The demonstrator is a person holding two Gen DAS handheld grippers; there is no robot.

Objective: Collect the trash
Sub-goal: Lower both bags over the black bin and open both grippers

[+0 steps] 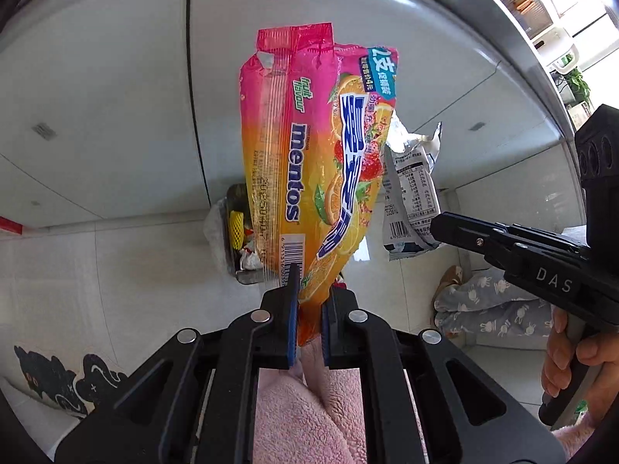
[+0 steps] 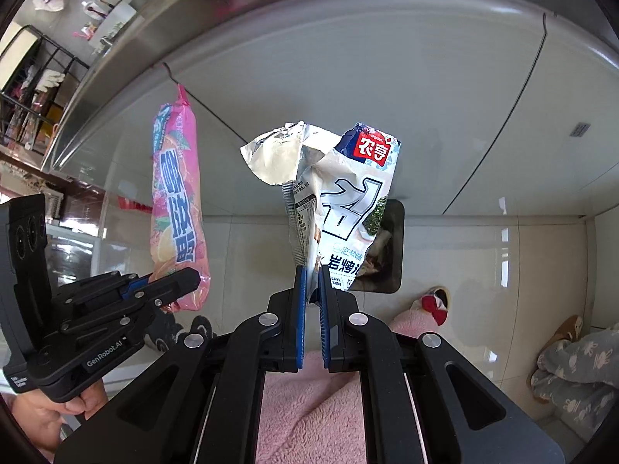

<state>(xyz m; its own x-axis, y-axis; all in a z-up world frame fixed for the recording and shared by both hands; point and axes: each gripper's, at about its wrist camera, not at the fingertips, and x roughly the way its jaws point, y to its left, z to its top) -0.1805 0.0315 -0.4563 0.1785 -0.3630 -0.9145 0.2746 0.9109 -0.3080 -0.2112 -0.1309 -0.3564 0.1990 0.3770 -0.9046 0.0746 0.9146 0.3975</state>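
My left gripper (image 1: 309, 294) is shut on the bottom end of a pink and orange Mentos wrapper (image 1: 309, 147), held upright in the air. The wrapper also shows in the right wrist view (image 2: 178, 208), with the left gripper (image 2: 182, 282) below it. My right gripper (image 2: 312, 290) is shut on a white and blue snack bag (image 2: 340, 201), torn open at the top. That bag shows in the left wrist view (image 1: 410, 193), with the right gripper (image 1: 445, 228) at its lower edge. A dark trash bin (image 1: 241, 239) with rubbish inside stands on the floor behind both wrappers; it also shows in the right wrist view (image 2: 389, 247).
White cabinet doors (image 1: 116, 116) under a steel counter edge (image 2: 271, 4) stand ahead. The floor is pale tile (image 2: 483, 255). Slippers (image 2: 433, 301) and a grey patterned cloth (image 1: 495, 305) lie to the right. A black and white mat (image 1: 58, 382) lies at the left.
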